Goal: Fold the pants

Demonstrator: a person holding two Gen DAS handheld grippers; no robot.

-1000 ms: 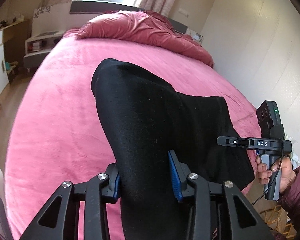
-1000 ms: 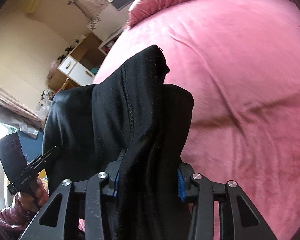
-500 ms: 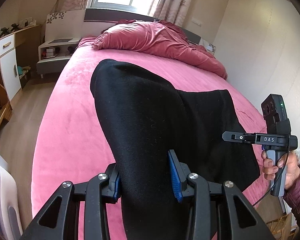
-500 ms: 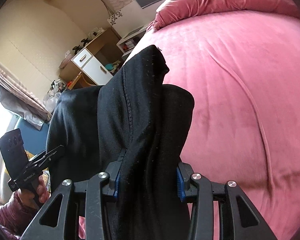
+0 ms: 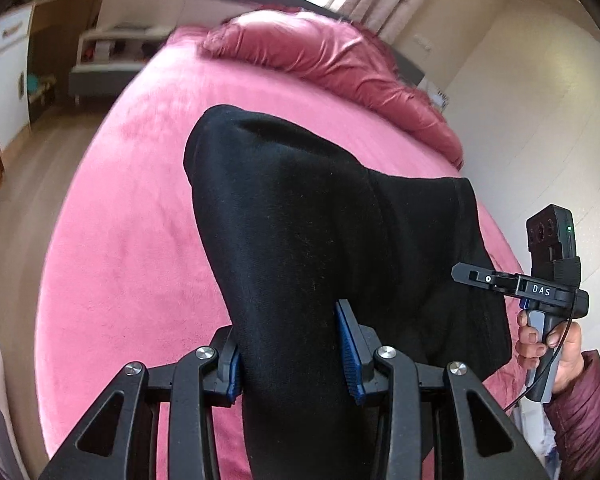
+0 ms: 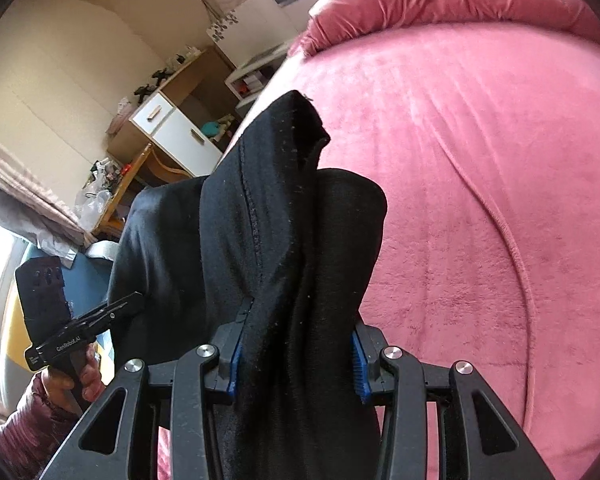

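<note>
Two hand-held grippers, each clamped on black pants: left hand-held gripper [image 5: 292, 350] pinches a thick bunch of cloth between its blue pads; right hand-held gripper [image 6: 296, 354] grips another bunch likewise. Pants [image 5: 300, 220] hang raised between both, spreading ahead of the fingers above the bed [image 5: 132, 240]. Pink crumpled duvet [image 5: 332, 64] lies beyond at the bed's far end. White cabinet [image 6: 176, 128] stands left of it.
</note>
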